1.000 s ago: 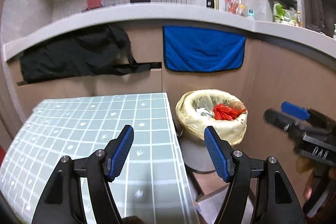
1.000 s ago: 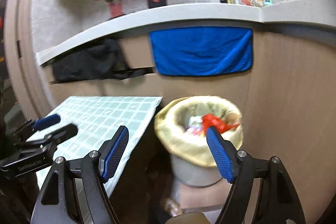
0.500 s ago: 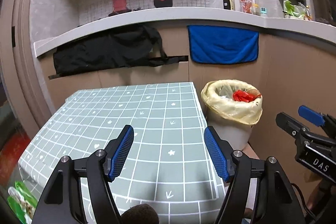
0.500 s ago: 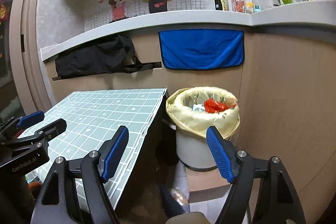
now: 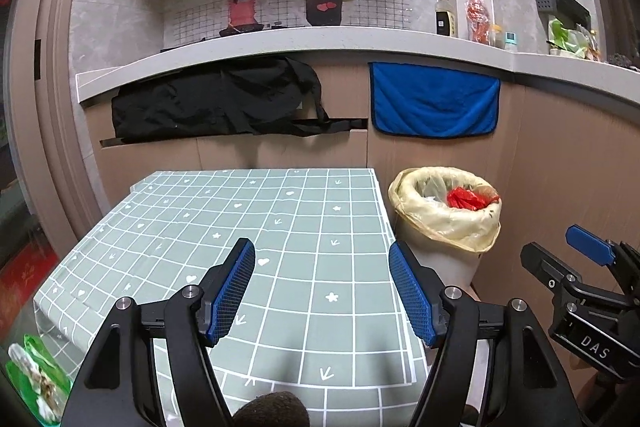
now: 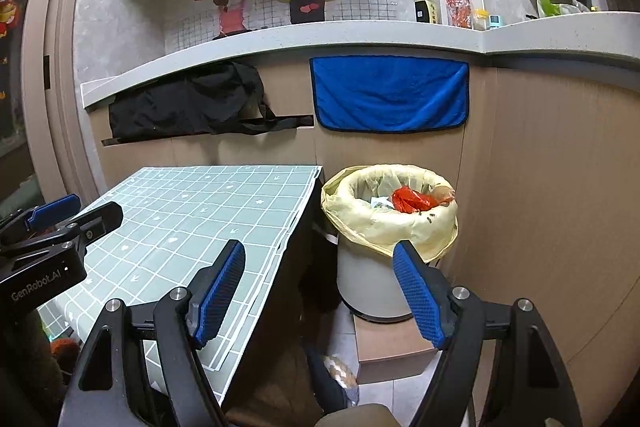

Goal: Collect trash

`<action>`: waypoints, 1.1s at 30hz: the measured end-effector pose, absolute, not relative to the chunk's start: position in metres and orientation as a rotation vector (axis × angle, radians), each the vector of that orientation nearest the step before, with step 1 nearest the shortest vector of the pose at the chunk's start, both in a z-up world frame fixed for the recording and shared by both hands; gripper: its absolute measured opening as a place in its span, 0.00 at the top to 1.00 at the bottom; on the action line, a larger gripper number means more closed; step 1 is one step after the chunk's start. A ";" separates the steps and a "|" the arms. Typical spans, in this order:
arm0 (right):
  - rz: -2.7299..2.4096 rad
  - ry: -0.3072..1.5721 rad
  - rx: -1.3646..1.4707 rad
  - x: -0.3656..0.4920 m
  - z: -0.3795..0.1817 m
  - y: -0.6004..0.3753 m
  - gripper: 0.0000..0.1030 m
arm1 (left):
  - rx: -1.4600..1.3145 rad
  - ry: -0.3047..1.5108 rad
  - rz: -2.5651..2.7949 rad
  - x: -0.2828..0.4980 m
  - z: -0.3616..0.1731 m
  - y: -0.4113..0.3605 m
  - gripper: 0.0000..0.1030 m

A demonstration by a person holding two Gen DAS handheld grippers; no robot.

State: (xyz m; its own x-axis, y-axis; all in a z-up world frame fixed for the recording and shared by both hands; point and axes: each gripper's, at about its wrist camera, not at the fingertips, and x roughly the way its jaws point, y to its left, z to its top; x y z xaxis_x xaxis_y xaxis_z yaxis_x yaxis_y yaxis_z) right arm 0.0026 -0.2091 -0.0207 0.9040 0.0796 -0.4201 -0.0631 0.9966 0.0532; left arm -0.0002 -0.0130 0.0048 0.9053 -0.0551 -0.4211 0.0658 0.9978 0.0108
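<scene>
A grey trash bin (image 5: 440,259) with a yellow liner stands to the right of the table; it also shows in the right wrist view (image 6: 372,287). Red trash (image 5: 466,198) lies inside it, also seen from the right wrist (image 6: 410,201). My left gripper (image 5: 322,291) is open and empty above the green checked tablecloth (image 5: 248,227). My right gripper (image 6: 320,291) is open and empty, held back from the bin beside the table's edge. Each gripper shows in the other's view: the right one (image 5: 580,259), the left one (image 6: 68,215).
A counter (image 5: 320,43) runs along the back, with a black bag (image 5: 216,99) and a blue towel (image 5: 434,103) hanging under it. The bin stands on a low brown box (image 6: 392,343). A green packet (image 5: 32,375) lies at the lower left, off the table.
Both grippers have drawn back and up from the bin. More of the table and wall has come into view. Both stay open and empty.
</scene>
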 end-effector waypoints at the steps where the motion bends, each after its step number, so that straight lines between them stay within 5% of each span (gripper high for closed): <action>1: 0.076 0.435 0.037 0.002 -0.020 -0.209 0.28 | 0.024 0.434 -0.061 -0.001 0.005 -0.013 0.32; 33: 0.051 0.396 0.036 -0.008 -0.012 -0.210 0.28 | 0.013 0.408 -0.074 -0.009 0.009 -0.024 0.32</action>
State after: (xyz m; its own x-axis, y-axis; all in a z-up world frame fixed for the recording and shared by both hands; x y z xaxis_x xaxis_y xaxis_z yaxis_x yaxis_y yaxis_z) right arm -0.0083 -0.2096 -0.0116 0.9215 0.0565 -0.3842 -0.0423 0.9981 0.0453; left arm -0.0088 -0.0237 0.0086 0.9151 -0.0695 -0.3972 0.0746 0.9972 -0.0024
